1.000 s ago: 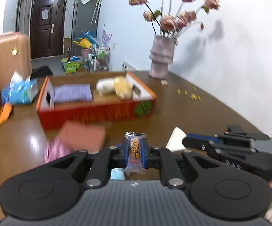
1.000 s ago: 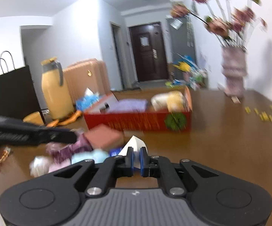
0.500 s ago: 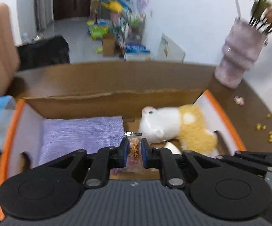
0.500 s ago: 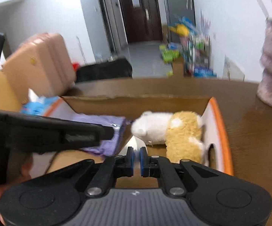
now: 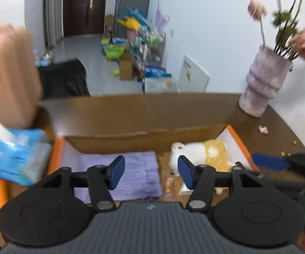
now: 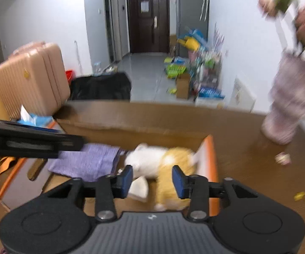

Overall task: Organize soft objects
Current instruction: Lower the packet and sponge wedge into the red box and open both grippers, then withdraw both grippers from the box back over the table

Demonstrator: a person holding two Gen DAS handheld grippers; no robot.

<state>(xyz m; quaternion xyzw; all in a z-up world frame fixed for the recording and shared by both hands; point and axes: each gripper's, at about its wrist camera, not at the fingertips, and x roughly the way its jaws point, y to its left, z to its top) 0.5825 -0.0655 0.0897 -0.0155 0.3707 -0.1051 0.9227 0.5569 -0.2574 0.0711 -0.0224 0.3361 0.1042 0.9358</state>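
Two hand-held grippers are hovering over an open cardboard box with orange-edged white flaps (image 5: 235, 141), which is sitting on a brown wooden worktop (image 5: 144, 108) across the middle of both views. The left gripper (image 5: 151, 170), at lower centre of its own view, is showing blue-padded fingers (image 5: 116, 169) that have just been opening; they are standing well apart with nothing pressed between them, and a small clear snack packet with orange print (image 5: 169, 183) is lying on the box floor below the gap. The right gripper (image 6: 152, 181), low in its view, has likewise just been opening its fingers (image 6: 179, 182), which are gripping nothing, while a small white folded piece (image 6: 139, 188) is resting in the box just under them. A folded lilac knitted cloth (image 5: 129, 173) is lying in the left part of the box, and a white-and-yellow plush toy (image 5: 203, 154) is lying in the right part beside it. A pale purple ribbed vase holding pink flowers (image 5: 262, 84) is standing on the worktop at the upper right, and a blue tissue pack (image 5: 15, 158) is sitting outside the box at the left edge.
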